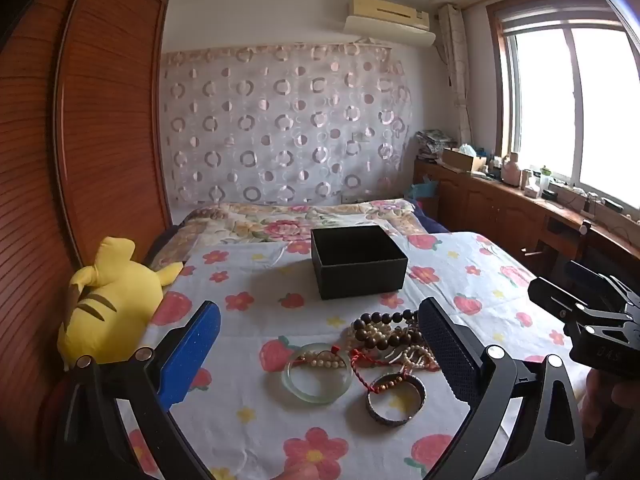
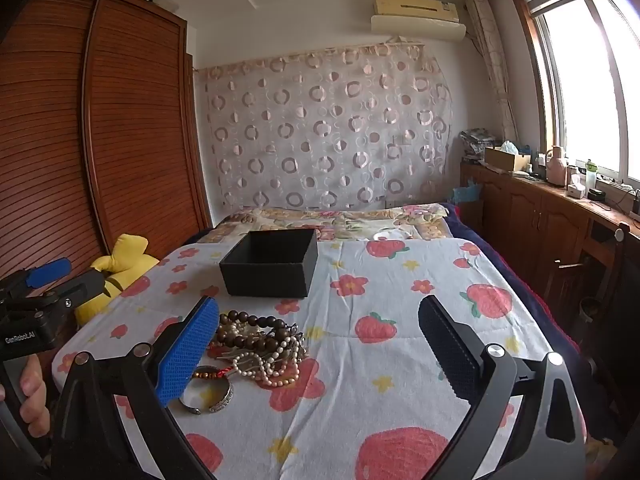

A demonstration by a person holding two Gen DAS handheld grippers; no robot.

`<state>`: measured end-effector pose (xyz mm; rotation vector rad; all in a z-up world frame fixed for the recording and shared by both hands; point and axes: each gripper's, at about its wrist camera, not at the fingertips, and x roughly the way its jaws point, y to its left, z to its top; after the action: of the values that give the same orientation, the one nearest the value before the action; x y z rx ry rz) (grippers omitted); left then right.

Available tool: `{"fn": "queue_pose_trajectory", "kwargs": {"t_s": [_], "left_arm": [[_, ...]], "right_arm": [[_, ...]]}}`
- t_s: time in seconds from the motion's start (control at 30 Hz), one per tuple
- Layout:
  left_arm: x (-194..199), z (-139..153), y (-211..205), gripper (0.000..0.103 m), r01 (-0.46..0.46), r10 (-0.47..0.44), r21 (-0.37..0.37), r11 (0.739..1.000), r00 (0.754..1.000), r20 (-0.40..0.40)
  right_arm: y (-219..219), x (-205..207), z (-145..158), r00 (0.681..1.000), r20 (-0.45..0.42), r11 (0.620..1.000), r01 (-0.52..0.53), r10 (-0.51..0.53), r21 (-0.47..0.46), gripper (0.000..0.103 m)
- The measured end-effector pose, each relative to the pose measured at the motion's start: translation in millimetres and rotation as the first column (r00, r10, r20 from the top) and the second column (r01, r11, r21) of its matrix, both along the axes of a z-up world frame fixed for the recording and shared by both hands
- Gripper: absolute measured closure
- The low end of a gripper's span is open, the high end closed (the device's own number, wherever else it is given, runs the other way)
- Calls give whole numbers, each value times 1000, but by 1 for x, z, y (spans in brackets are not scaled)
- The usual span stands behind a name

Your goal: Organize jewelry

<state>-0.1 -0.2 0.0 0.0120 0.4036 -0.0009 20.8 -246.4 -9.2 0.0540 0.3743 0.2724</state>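
Observation:
An open, empty black box (image 1: 358, 261) stands on the flowered sheet; it also shows in the right wrist view (image 2: 271, 263). In front of it lies a jewelry pile: dark wooden beads (image 1: 380, 330), pearl strands (image 2: 266, 362), a pale green jade bangle (image 1: 317, 374), a red cord (image 1: 362, 364) and a patterned metal bangle (image 1: 396, 400), also seen in the right wrist view (image 2: 212, 398). My left gripper (image 1: 320, 344) is open, held above the pile. My right gripper (image 2: 320, 344) is open, with the pile by its left finger (image 2: 188, 354).
A yellow plush toy (image 1: 108, 304) lies at the bed's left edge by the wooden wardrobe (image 1: 80, 120). A floral quilt (image 1: 296, 218) lies behind the box. A cluttered wooden cabinet (image 2: 560, 208) runs under the window on the right.

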Motion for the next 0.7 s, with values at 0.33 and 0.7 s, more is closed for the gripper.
{"fn": "queue_pose_trajectory", "kwargs": {"t_s": [0.33,0.7], "left_arm": [[0,0,0,8,1,-1,-3,1000,1000,-3],[0,0,0,8,1,-1,-4,1000,1000,-4]], "right_arm": [[1,1,-1,1000,-2,1000,0,0,-1,2],[0,-1,0,1000,-1,1000,0,0,-2,2]]}}
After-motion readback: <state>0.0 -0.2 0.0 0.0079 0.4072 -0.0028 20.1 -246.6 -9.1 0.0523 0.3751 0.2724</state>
